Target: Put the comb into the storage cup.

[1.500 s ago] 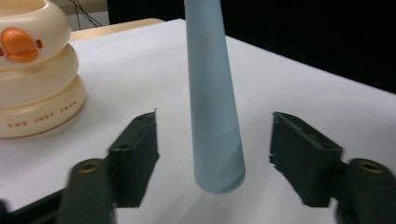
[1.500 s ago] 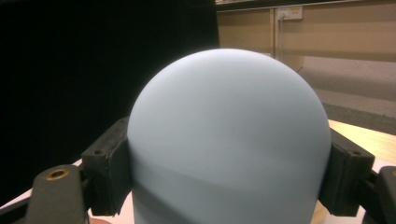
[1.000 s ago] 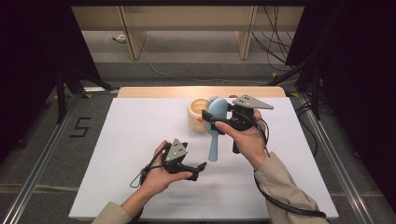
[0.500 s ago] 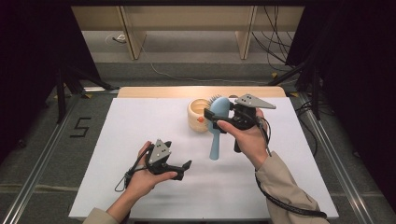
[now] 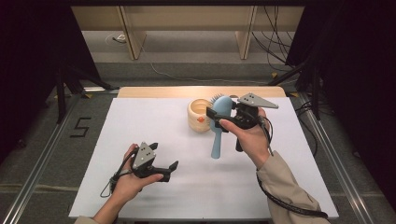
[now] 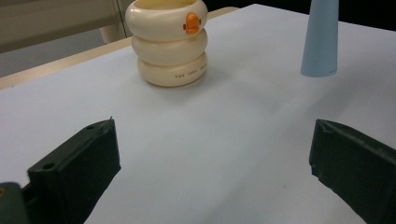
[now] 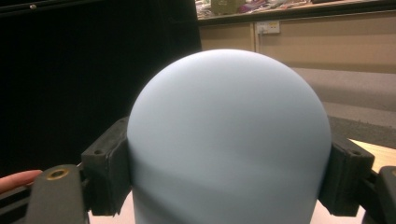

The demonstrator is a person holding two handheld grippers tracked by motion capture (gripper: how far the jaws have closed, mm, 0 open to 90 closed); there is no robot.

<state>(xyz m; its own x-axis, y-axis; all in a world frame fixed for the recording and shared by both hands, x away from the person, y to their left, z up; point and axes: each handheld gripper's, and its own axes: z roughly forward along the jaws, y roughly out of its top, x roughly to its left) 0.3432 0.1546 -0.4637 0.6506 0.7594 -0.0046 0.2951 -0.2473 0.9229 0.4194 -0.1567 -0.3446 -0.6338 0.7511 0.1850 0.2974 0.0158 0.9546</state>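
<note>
The right gripper pinched the rounded head of a pale blue hairbrush, its handle hanging down above the white tabletop. The right hand was raised beside a cream ringed cup. The left gripper, jaws spread with nothing between them, lay low over the tabletop's near left, pointing right. Dark curtains and wooden shelving stood behind.
</note>
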